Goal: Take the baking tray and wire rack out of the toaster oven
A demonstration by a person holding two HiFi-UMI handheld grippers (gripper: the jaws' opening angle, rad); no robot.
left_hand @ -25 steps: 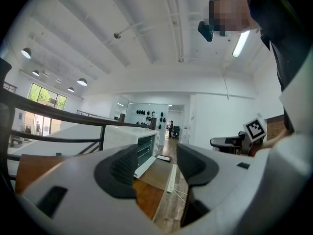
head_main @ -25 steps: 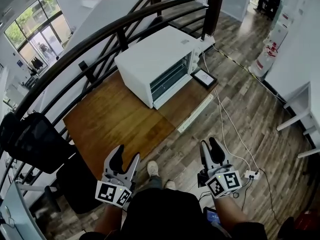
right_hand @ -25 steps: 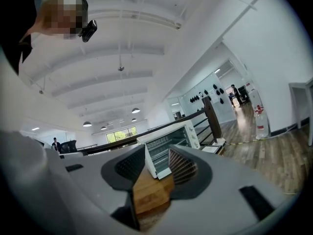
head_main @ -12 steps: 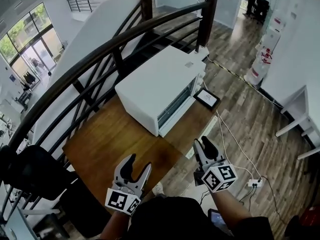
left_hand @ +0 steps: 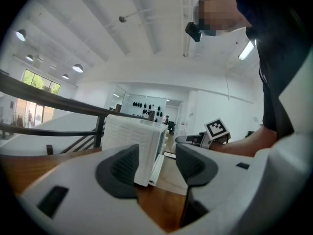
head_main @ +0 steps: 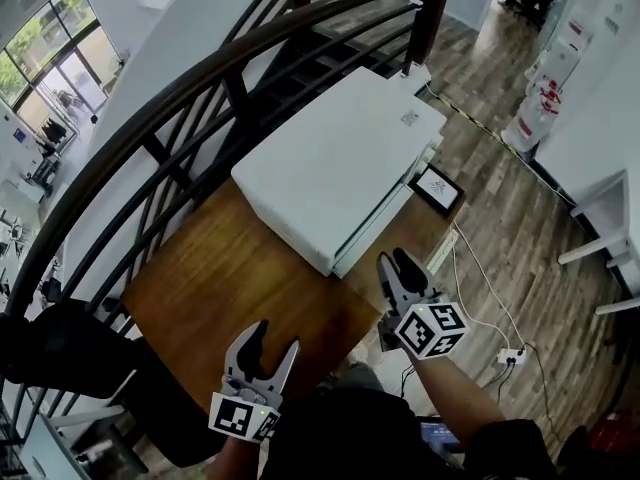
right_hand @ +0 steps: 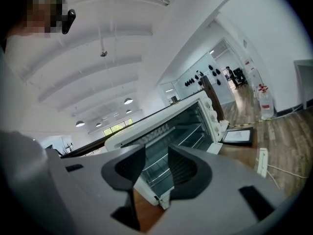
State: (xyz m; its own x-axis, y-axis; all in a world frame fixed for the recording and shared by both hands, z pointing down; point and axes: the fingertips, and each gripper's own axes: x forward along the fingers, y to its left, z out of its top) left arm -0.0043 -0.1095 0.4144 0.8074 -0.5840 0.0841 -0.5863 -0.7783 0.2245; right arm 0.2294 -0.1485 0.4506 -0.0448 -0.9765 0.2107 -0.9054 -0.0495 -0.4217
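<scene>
A white toaster oven (head_main: 340, 158) stands on a wooden table (head_main: 230, 288). The head view shows only its top and front edge. In the right gripper view the oven (right_hand: 161, 131) shows wire shelves (right_hand: 190, 131) behind its front glass; I cannot make out a baking tray. My right gripper (head_main: 395, 262) hangs just before the oven's front, jaws apart and empty (right_hand: 156, 168). My left gripper (head_main: 272, 340) hovers over the table's near edge, further back, jaws wide and empty (left_hand: 157, 165). It faces the oven's side (left_hand: 129, 146).
A dark railing (head_main: 200, 78) curves behind the table. A framed tablet (head_main: 437, 186) lies right of the oven and a white power strip (head_main: 440, 253) lies at the table's edge. Cables and a floor socket (head_main: 512, 356) lie on the wood floor at right.
Both grippers have moved forward toward the oven, the right one further. The head view has come closer and now looks down on the oven's top instead of its glass front.
</scene>
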